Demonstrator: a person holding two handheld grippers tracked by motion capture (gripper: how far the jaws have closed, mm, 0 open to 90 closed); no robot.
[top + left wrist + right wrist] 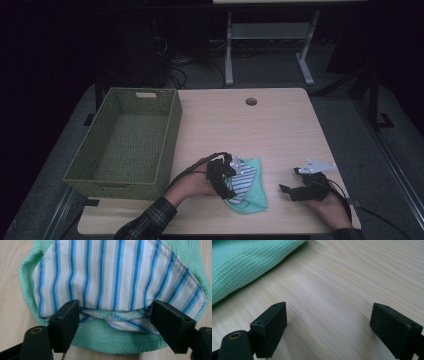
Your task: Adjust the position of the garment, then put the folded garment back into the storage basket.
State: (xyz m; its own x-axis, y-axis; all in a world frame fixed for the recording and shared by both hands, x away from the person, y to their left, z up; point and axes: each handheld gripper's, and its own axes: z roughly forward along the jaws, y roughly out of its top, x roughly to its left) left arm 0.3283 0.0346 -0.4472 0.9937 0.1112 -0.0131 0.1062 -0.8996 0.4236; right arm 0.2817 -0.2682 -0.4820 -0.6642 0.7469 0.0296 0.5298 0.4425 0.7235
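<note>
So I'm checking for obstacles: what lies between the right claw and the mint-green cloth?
Bare light wooden tabletop. In the right gripper view the open right claw faces the mint-green knitted cloth with nothing in the gap.

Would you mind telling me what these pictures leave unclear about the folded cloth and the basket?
- Cloth: left gripper view, top cut by the frame edge; its underside lies against the table.
- Cloth: high view, left gripper covers its left edge.
- Green basket: high view, near wall hides the floor's front strip.

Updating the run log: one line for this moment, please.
left gripper: open, jaws astride folded striped-and-green cloth | right gripper: open over bare table | basket: at left
</note>
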